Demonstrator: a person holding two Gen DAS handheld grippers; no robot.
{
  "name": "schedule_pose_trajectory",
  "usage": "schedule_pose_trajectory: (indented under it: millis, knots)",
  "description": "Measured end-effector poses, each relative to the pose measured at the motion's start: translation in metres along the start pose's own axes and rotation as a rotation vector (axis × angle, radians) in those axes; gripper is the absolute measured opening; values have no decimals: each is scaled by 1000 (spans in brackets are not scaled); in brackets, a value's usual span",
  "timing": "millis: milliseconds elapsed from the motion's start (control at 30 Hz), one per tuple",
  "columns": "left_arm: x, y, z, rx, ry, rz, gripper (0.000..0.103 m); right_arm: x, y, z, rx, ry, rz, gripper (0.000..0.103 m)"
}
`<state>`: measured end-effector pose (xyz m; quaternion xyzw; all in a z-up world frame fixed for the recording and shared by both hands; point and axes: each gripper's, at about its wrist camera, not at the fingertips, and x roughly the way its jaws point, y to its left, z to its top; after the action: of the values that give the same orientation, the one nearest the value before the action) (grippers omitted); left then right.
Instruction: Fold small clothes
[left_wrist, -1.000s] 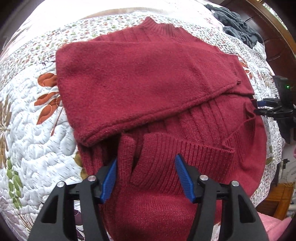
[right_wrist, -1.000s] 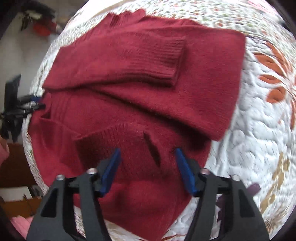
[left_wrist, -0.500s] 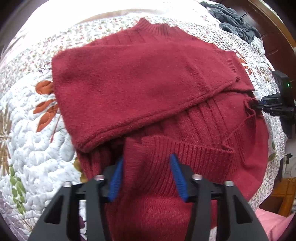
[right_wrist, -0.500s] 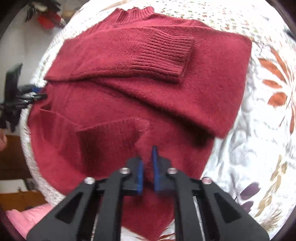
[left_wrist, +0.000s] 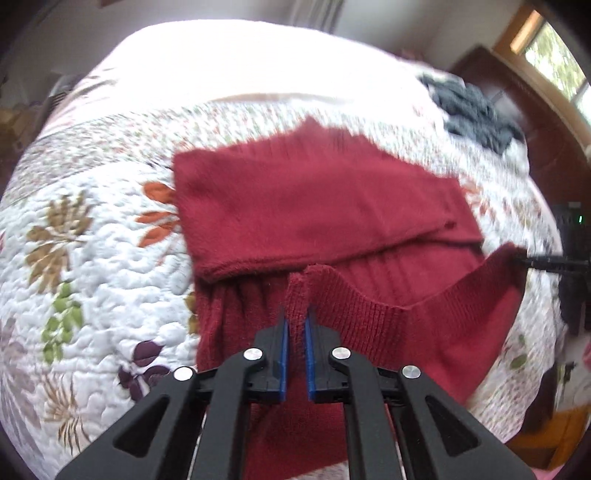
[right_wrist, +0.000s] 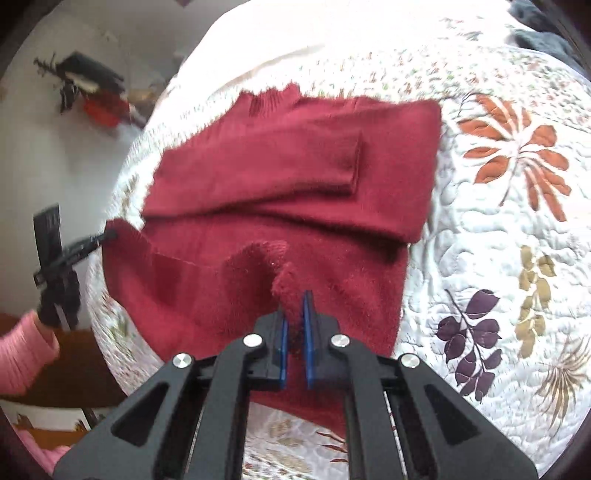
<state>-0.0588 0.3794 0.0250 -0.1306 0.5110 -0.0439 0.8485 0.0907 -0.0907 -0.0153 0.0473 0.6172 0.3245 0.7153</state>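
Both tongs, left (left_wrist: 294, 326) and right (right_wrist: 293, 312), seemingly pinch the red sweater's (left_wrist: 314, 206) hem.

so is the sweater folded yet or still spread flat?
Partly folded: the sweater has both sleeves crossed over its chest, and each gripper pinches the lifted hem.

bed w/ floral quilt (left_wrist: 92, 266) | on it: red sweater (left_wrist: 314, 206), grey cloth (left_wrist: 472, 110)
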Motion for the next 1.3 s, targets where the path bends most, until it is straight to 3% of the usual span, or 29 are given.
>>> schedule_pose_trajectory:
  millis: [267, 500, 633, 833, 1000, 1200, 1300]
  knots:
    - [-34, 16, 44, -94, -174, 23, 7, -42, -8, 39, 49, -154, 35, 5]
    - [-20, 20, 110, -87, -270, 36, 7, -48, -7, 112, 7, -219, -1, 5]
    - [4, 27, 146, -91, -284, 52, 7, -33, -16, 156, -4, -220, -56, 5]
    - [71, 44, 181, -99, -205, 85, 7, 20, -49, 192, 54, -153, -111, 5]
    - [130, 67, 175, -135, -91, 136, 7, 71, -80, 200, 126, -76, -143, 5]
    - [171, 79, 168, -147, 10, 177, 9, 107, -102, 202, 182, -14, -167, 6]
    - [182, 87, 169, -173, 37, 181, 18, 119, -108, 202, 202, 12, -177, 13]
